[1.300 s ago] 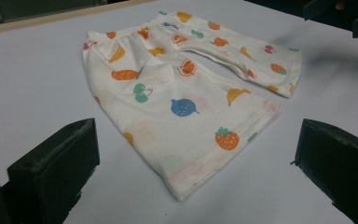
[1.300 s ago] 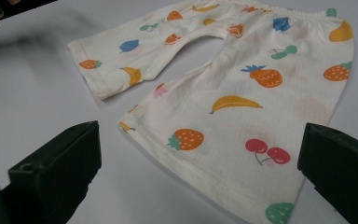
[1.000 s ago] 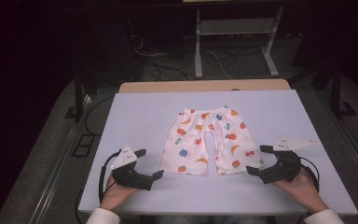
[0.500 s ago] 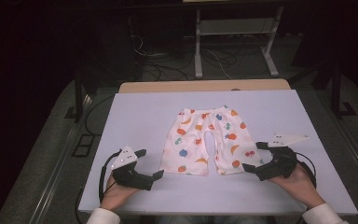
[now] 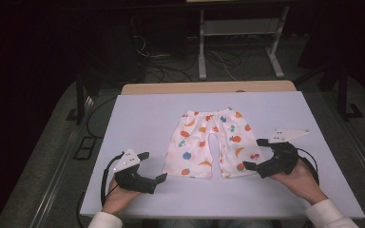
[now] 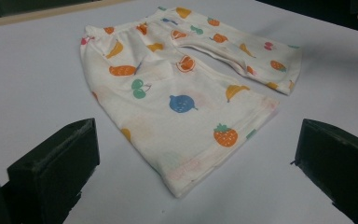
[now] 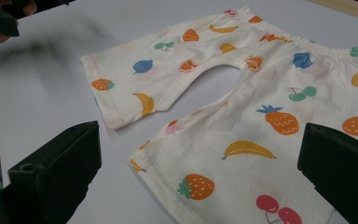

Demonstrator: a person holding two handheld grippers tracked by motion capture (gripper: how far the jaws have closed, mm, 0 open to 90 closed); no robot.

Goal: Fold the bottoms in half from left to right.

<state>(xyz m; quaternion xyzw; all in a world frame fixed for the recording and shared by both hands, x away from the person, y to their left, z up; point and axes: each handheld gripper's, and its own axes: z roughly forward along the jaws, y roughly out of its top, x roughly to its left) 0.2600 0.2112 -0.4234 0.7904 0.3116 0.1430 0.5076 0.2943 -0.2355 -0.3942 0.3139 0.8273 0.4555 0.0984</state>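
Fruit-print shorts [image 5: 213, 142] lie flat at the centre of the lavender table [image 5: 138, 114], waistband at twelve o'clock, both leg hems toward me at six — the long axis runs straight away from my seat. The garment is spread open, the two legs parted by a narrow gap.

My right gripper [image 5: 256, 154] sits at about four o'clock from the shorts, jaws spread wide and empty, just beside the outer corner of the right leg hem; its lower jaw looks to be nearly touching the cloth, though I cannot tell whether it makes contact. In the right gripper view the right hem [image 7: 168, 186] lies between my two black jaws, very close.

My left gripper [image 5: 153, 166] rests at about eight o'clock, jaws likewise gaping and holding nothing, a short stretch of bare table between it and the left leg hem [image 6: 200, 172] — near, not touching.

So the right hand is the nearer one, I judge, and the hem corner lies directly ahead of its jaws, at roughly ten o'clock from that hand. The left has to slide toward two o'clock to reach its own corner.
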